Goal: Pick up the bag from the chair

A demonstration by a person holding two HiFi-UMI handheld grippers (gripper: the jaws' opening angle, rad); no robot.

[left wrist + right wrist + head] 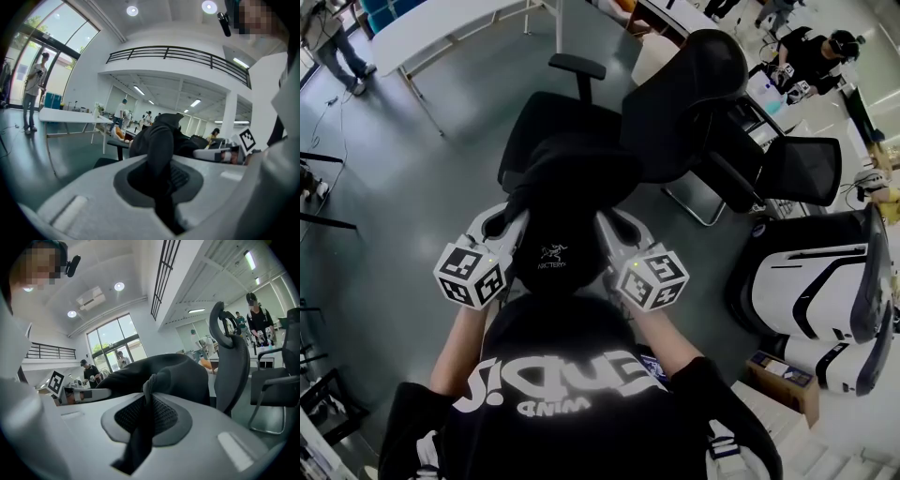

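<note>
The black bag (567, 202) hangs in front of the person's chest, between my two grippers and near the front of the black office chair's seat (546, 117). Whether it still touches the seat I cannot tell. My left gripper (512, 214) is shut on the bag's left side. In the left gripper view a fold of the bag's black fabric (157, 145) is pinched between the jaws of the left gripper (161, 180). My right gripper (611, 223) is shut on the bag's right side. There the right gripper (144, 416) clamps a black strap (149, 385), with the bag's body (159, 373) bulging beyond it.
The chair's tall backrest (684, 98) leans to the right of the bag. A second mesh chair (806, 169), a white machine (820, 291) and a cardboard box (783, 380) crowd the right side. A white table (441, 28) and a standing person (333, 42) are at the far left.
</note>
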